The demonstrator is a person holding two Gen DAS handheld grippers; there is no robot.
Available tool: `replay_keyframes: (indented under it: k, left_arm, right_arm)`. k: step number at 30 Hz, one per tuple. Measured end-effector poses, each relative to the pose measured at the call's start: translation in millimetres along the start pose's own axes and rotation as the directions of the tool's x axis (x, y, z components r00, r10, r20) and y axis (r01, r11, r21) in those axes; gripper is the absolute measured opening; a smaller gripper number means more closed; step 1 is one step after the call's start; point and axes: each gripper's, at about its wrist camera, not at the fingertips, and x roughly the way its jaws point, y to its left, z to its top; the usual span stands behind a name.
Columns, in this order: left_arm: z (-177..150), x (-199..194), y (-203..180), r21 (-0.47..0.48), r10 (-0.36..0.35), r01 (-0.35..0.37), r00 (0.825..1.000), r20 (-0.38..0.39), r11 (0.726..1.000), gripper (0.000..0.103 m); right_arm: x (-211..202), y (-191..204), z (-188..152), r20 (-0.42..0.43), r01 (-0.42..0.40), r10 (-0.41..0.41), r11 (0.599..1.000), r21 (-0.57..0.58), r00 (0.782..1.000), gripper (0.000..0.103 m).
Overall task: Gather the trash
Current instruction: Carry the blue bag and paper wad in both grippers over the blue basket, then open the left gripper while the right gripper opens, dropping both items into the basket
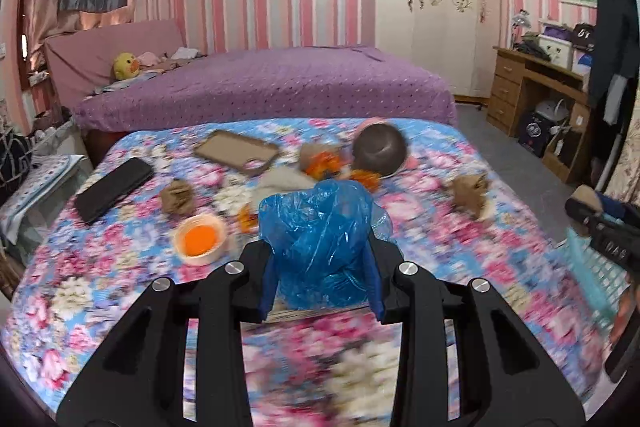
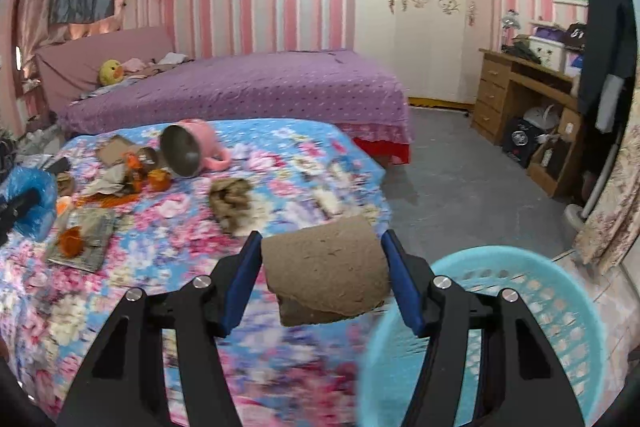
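Right gripper (image 2: 322, 271) holds cardboard (image 2: 326, 271) beside basket rim (image 2: 460, 263).

Both grippers, left (image 1: 322, 263) and right (image 2: 324, 275), are matte black frames with triangular cutouts, round silver screws and blue-padded fingers (image 2: 240, 283).

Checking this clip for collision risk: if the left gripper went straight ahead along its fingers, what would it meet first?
The left gripper, shut on a blue plastic bag, points at the trash pile: likely the grey paper scrap and orange peels first, then the tipped pink mug. Depth is unclear.
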Motion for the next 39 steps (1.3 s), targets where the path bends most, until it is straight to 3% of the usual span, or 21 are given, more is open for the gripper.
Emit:
replay_keyframes:
  k: [7,12,18,24,34,37,38,39]
  left_arm:
    - [5.8,8.9,-70.4,0.041,-0.135,0.135,0.991,-0.007,0.990,0.035]
    - [-1.6,19.7,-118.8,0.065,-0.217,0.220,0.975,-0.052,0.973,0.035]
    - [-12.1,17.8,-178.5,0.105,-0.309,0.316,0.948,-0.076,0.943,0.035]
    - [-22.3,11.1,-229.3,0.125,-0.403,0.416,0.908,-0.115,0.901,0.035]
    - [-33.5,7.0,-281.4,0.185,-0.458,0.481,0.875,-0.156,0.857,0.036]
    - [-35.4,7.5,-288.7,0.201,-0.457,0.484,0.874,-0.167,0.852,0.036]
    - [-35.4,7.4,-290.8,0.207,-0.456,0.483,0.875,-0.166,0.851,0.037]
    - [-35.2,7.1,-291.9,0.212,-0.453,0.480,0.876,-0.164,0.851,0.045]
  right_arm:
    - [-9.0,-55.7,-4.8,-0.004,0.101,-0.101,0.994,0.042,0.995,0.060]
    - [-16.3,-103.0,-17.2,-0.041,0.189,-0.187,0.979,0.074,0.982,0.060]
    - [-27.5,-138.2,-30.4,-0.058,0.266,-0.262,0.960,0.086,0.963,0.060]
    - [-39.0,-175.6,-43.7,-0.094,0.303,-0.292,0.942,0.147,0.952,0.060]
    - [-53.9,-206.3,-59.4,-0.109,0.338,-0.322,0.917,0.211,0.941,0.060]
    - [-57.0,-209.9,-60.8,-0.106,0.342,-0.326,0.913,0.222,0.939,0.060]
    - [-57.4,-210.1,-60.7,-0.103,0.340,-0.325,0.913,0.226,0.940,0.060]
    - [-57.7,-209.9,-60.2,-0.100,0.338,-0.323,0.913,0.228,0.941,0.060]
